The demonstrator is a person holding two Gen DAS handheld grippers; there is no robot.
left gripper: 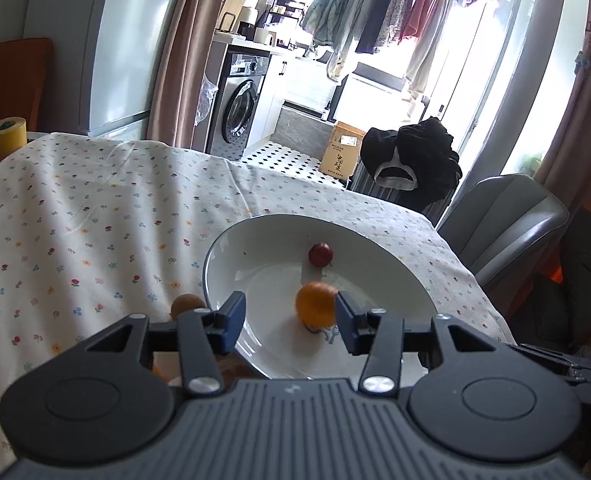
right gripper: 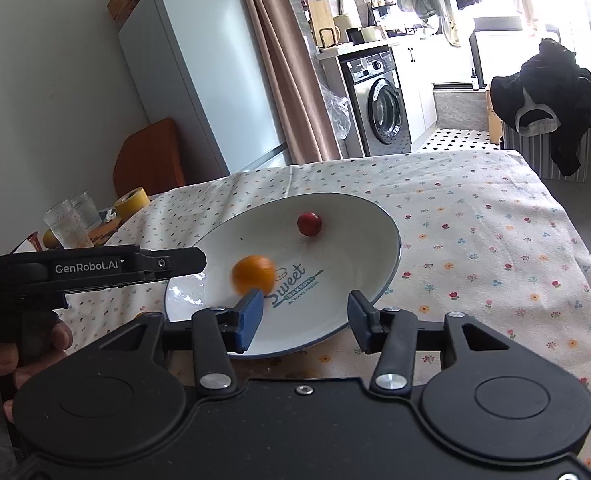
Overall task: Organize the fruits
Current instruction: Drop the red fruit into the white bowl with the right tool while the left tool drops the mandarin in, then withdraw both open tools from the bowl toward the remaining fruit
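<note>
The left gripper [left gripper: 289, 318] hangs over the near side of the white plate [left gripper: 379, 258] on the desk, its 2 fingers spread wide and holding nothing. A blurred orange [left gripper: 315, 304] sits between them beside the right finger, with a small red fruit [left gripper: 320, 254] farther in. The right gripper [right gripper: 303, 320] is also wide open and empty over the plate's near rim.

"GenRobot.AI" printed in white on the left gripper [right gripper: 183, 262]; "Sweet", "BAKERY" and "ALWAYS FRESH" in blue script on the white plate [right gripper: 335, 280]; unreadable dark characters on the cardboard box [left gripper: 341, 152]
</note>
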